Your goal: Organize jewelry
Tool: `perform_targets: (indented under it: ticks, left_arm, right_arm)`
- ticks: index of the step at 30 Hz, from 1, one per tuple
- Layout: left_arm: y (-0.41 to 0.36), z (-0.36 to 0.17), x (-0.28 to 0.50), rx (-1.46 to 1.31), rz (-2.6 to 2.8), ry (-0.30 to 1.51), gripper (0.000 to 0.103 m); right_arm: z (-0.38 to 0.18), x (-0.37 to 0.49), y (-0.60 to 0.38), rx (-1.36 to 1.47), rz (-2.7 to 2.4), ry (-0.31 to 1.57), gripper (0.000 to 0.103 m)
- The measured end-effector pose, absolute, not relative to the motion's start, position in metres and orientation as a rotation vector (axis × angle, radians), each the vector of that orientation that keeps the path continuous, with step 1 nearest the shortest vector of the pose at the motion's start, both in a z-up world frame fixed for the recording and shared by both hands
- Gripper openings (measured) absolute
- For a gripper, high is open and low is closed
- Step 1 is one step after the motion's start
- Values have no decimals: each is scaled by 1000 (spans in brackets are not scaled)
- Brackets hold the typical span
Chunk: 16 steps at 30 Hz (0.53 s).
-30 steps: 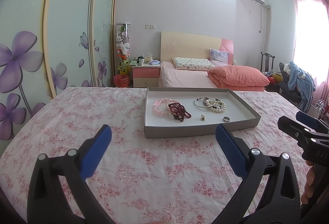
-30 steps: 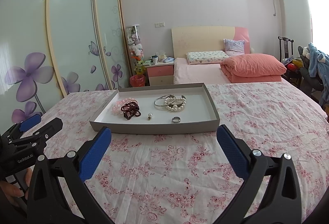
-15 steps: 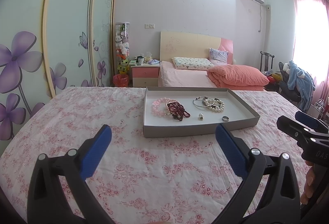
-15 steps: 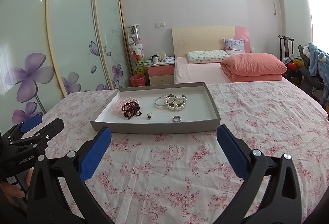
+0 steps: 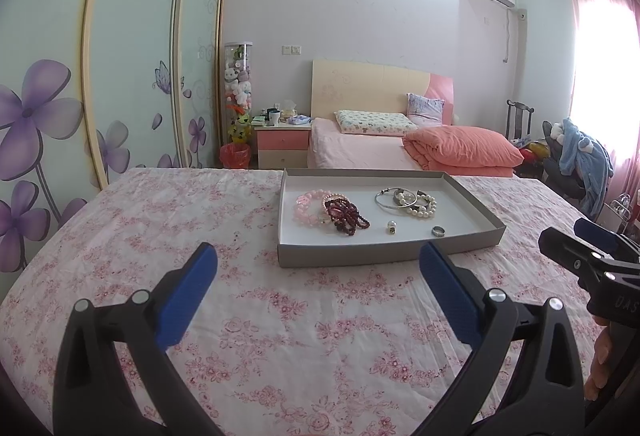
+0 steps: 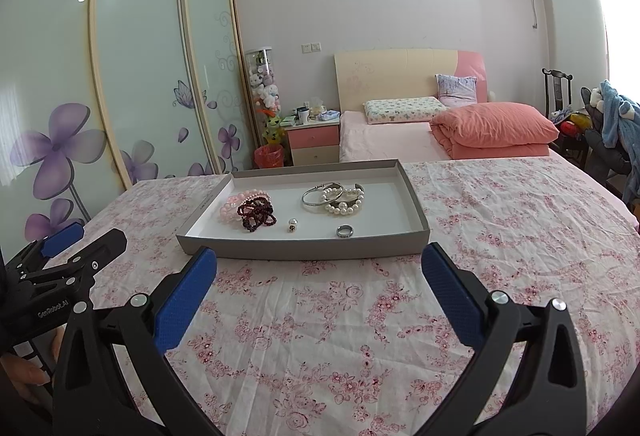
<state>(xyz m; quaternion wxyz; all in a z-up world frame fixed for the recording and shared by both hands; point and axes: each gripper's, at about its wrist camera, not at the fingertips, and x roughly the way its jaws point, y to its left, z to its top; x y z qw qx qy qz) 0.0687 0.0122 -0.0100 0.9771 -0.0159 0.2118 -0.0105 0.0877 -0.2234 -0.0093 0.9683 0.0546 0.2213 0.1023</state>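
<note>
left gripper (image 5: 318, 262) and right gripper (image 6: 319, 262): jaws spread wide, holding nothing, above the floral bedspread (image 6: 500, 236). the grey tray (image 6: 304, 248) lies near the far edge, containing bracelets (image 6: 250, 209), a ring (image 6: 344, 231) and a pearl stud (image 6: 293, 224).

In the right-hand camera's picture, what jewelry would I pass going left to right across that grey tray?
Pink bead bracelet → dark red bead bracelet → small pearl earring → silver bangle → silver ring. The pearl bracelet overlaps the bangle, so I leave it out. All lie inside the tray.
</note>
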Motion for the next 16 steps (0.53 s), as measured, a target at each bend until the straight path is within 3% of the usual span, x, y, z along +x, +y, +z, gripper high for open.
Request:
perform_targets:
  ticks: [16]
  left_arm:
    - [6, -3, 69, -31, -33, 419, 99]
  right_arm:
    - [-9, 86, -221, 112, 208, 452, 101]
